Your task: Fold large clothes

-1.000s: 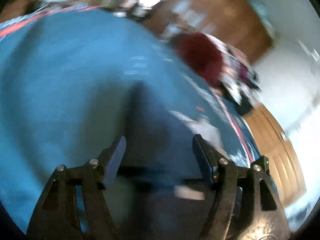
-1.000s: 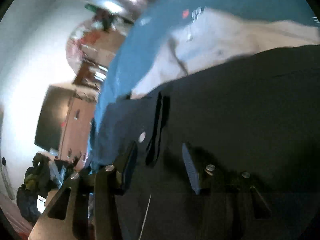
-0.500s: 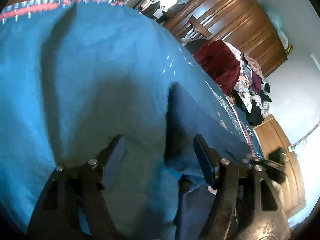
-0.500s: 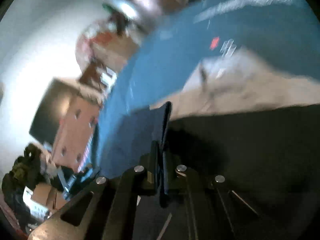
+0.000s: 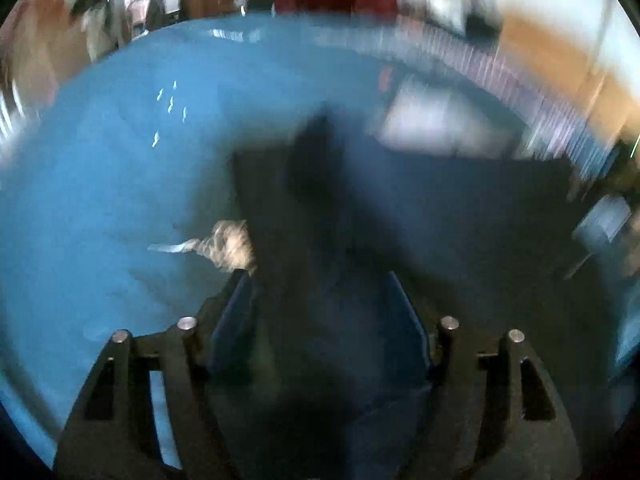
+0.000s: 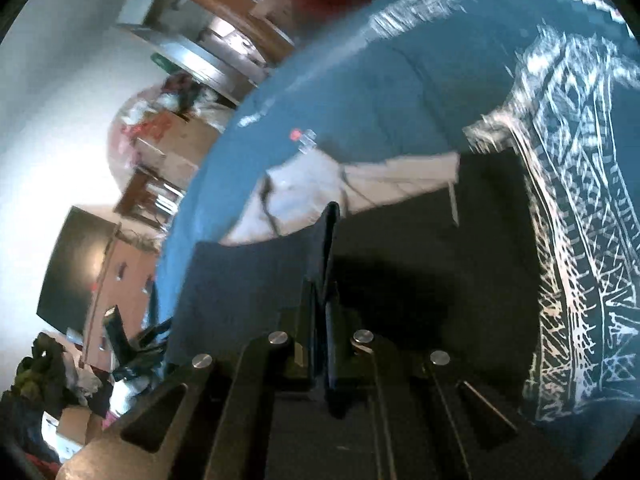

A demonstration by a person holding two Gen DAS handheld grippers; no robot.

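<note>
Trousers [image 6: 420, 248]: right gripper [image 6: 320, 300] clamps one edge; left gripper [image 5: 320, 308], fingers spread, should pinch the opposite edge.

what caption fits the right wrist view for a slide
Right hand-held gripper shut on a dark garment fold, above a blue patterned blanket.
</note>
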